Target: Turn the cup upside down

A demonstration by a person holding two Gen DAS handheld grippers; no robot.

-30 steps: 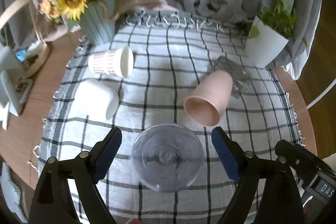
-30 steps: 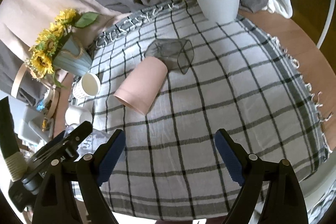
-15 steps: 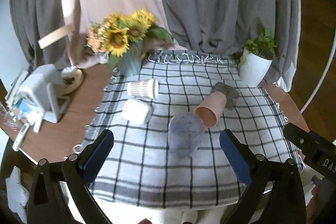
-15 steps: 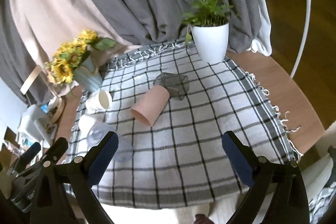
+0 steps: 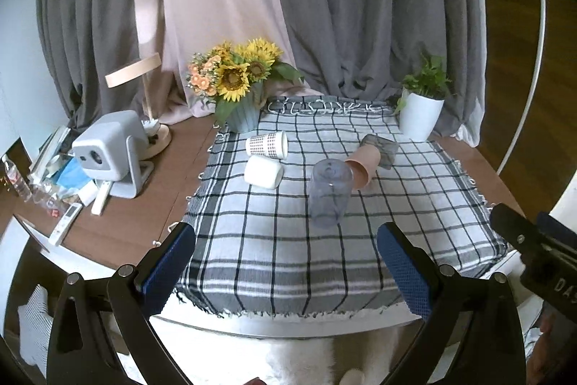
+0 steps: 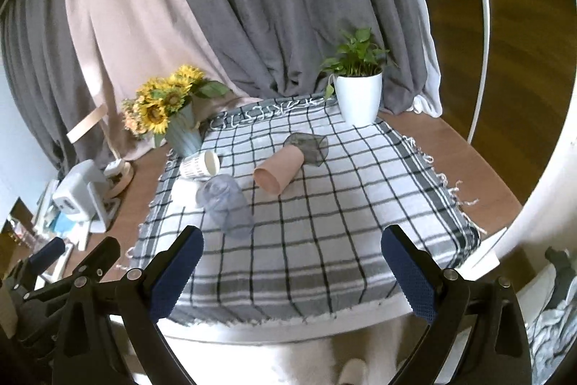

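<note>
We hold both the left gripper [image 5: 286, 262] and right gripper [image 6: 292, 267] wide apart and empty, near the table edge, while the clear cup [image 5: 330, 192] stands inverted mid-cloth just near the pink cup [image 5: 362, 163], so the flip looks done.

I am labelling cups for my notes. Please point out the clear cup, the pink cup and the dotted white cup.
clear cup [image 5: 330, 193], left wrist view, on its side wall.
pink cup [image 6: 279, 167], right wrist view, on its side wall.
dotted white cup [image 5: 265, 144], left wrist view, on its patterned side.
</note>
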